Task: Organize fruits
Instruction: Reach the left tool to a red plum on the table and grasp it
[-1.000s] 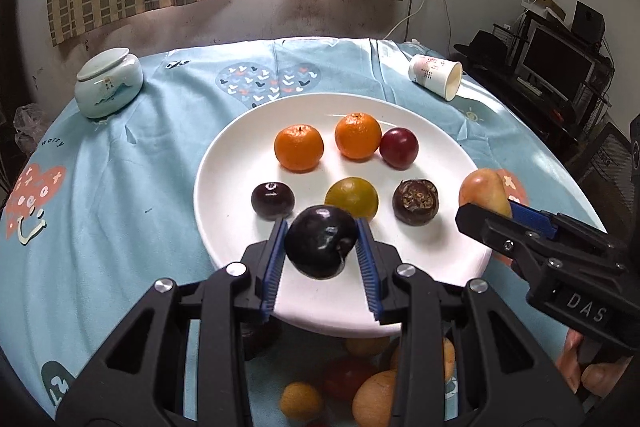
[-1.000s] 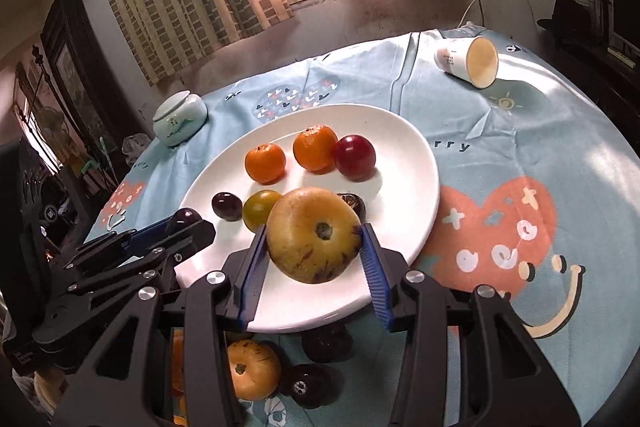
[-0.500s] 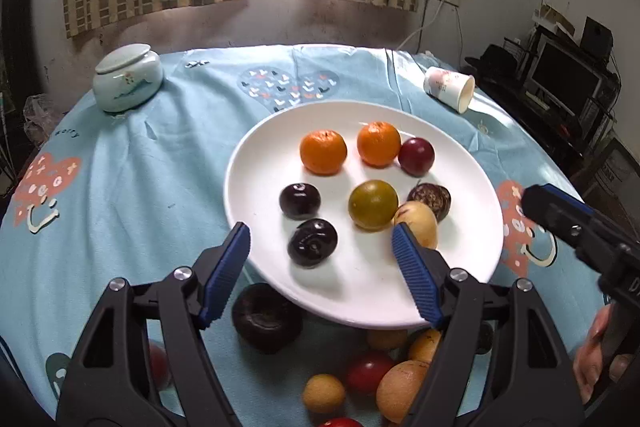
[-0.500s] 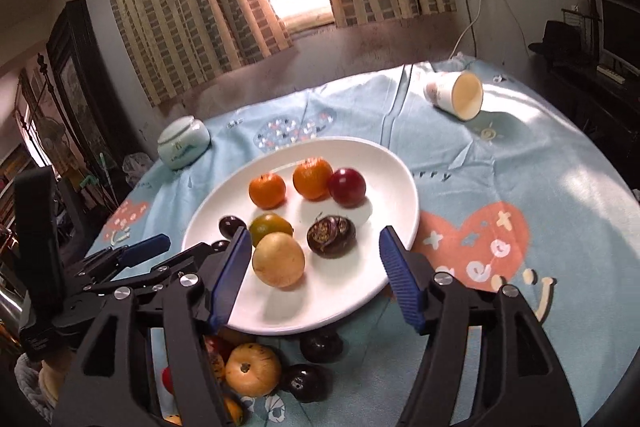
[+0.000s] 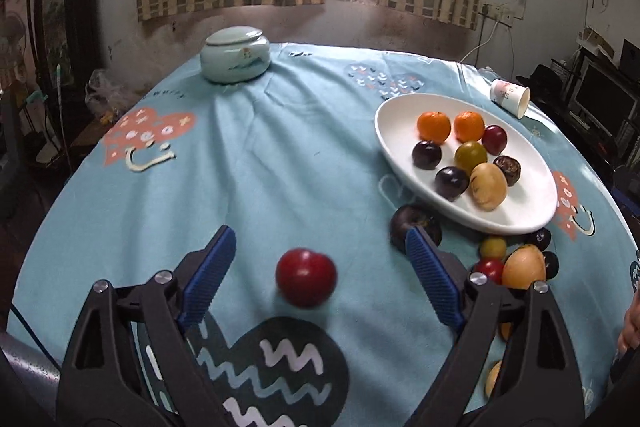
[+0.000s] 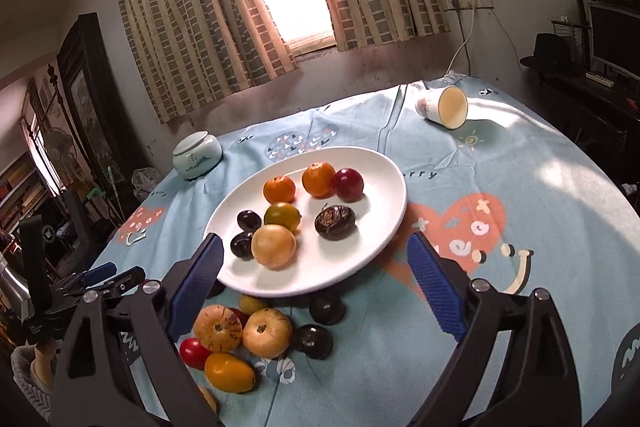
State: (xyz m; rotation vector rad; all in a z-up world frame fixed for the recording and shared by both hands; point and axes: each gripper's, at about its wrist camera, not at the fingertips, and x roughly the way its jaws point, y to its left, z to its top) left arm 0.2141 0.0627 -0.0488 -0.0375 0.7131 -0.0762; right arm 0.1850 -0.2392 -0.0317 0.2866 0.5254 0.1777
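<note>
Both black blue-padded grippers, left gripper [image 5: 316, 267] and right gripper [image 6: 314, 263], jaws just spread wide and empty, left framing round red plum [image 5: 306, 283] for the oval white plate [image 6: 384, 171].

Two black gripper frames are being shown — the left gripper [image 5: 316, 275] and the right gripper [image 6: 314, 285] — each being built from angular, triangulated struts with open cut-outs. Ribbed blue pads are being carried on the inner faces of the fingers [image 5: 208, 275], and round silver screw heads are being displayed at the joints. A grey knitted cuff [image 6: 28, 373] is being worn at the wrist.
</note>
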